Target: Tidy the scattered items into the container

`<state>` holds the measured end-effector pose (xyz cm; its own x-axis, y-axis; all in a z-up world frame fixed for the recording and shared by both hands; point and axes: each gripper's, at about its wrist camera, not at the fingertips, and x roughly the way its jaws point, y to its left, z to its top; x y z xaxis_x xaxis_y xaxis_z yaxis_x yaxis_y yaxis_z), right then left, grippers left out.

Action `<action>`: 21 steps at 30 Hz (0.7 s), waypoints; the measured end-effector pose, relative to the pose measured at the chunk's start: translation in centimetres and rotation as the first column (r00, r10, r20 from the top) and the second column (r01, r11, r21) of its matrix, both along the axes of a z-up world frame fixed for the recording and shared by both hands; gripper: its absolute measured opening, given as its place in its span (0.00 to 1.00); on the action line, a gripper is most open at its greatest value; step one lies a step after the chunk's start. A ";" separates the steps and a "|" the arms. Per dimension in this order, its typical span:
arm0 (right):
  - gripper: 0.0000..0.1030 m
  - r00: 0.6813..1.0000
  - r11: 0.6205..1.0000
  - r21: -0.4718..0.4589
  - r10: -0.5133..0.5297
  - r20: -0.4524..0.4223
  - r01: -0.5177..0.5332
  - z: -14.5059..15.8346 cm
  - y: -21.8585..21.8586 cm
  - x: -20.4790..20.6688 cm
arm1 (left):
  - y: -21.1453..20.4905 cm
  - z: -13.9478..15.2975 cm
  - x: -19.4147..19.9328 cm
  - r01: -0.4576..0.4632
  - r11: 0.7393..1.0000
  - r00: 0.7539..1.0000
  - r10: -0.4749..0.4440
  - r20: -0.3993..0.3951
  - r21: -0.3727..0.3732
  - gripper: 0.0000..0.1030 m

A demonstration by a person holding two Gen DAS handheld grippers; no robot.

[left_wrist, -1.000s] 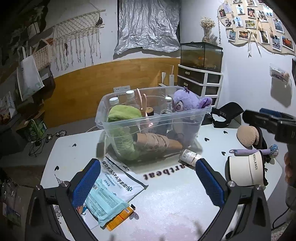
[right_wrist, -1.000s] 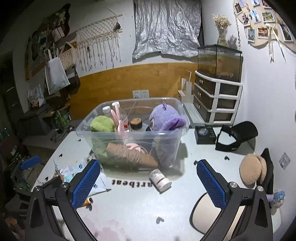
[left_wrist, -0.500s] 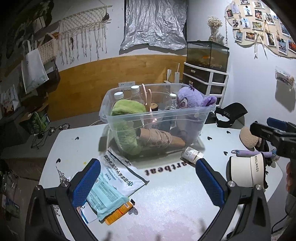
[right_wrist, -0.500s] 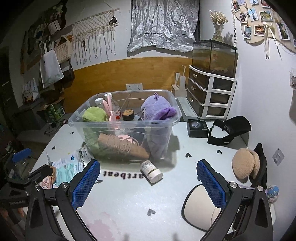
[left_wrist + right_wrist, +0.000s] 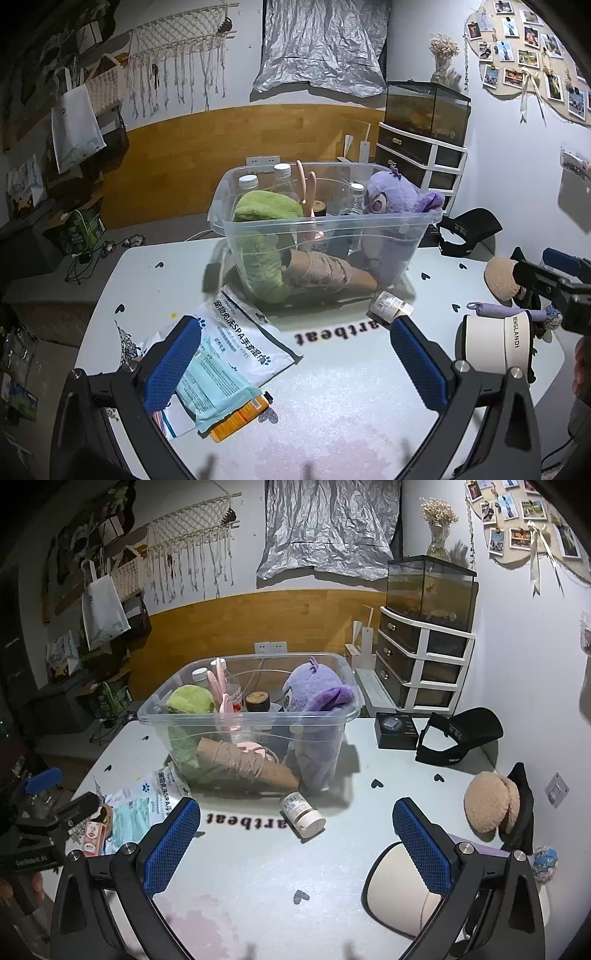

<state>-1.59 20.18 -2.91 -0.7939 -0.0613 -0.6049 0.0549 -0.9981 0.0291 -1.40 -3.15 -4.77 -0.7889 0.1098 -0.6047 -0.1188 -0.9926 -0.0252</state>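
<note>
jar [image 5: 302, 814] before bin [image 5: 251, 723], packets [image 5: 236, 343] left

Both tongs have drawn back and risen above the counter [image 5: 258, 878]. The right tongs [image 5: 297, 843] have swung left, so the clear container [image 5: 251, 716] and the small bottle [image 5: 301, 814] lying before it now sit nearer the view's middle. The left tongs [image 5: 295, 363] now show the wipes packet [image 5: 243, 339] more fully.

The bin [image 5: 325, 221] is clear glossy plastic; the purple toy [image 5: 391, 199] fuzzy cloth; the table [image 5: 258, 867] smooth and matt.
</note>
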 end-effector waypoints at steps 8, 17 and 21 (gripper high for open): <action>1.00 1.000 1.000 0.014 -0.005 0.011 0.004 -0.6 0.1 -0.2 | -0.2 0.0 -0.4 0.000 1.000 1.000 0.000 0.015 0.022 1.00; 1.00 1.000 1.000 0.021 -0.010 0.019 0.010 -1.0 0.2 -0.5 | 0.0 0.0 -0.6 0.005 1.000 1.000 -0.005 0.014 0.022 1.00; 1.00 1.000 1.000 0.017 -0.014 0.023 0.013 -1.1 0.3 -0.6 | 0.0 0.0 -0.6 0.007 1.000 1.000 -0.007 0.016 0.022 1.00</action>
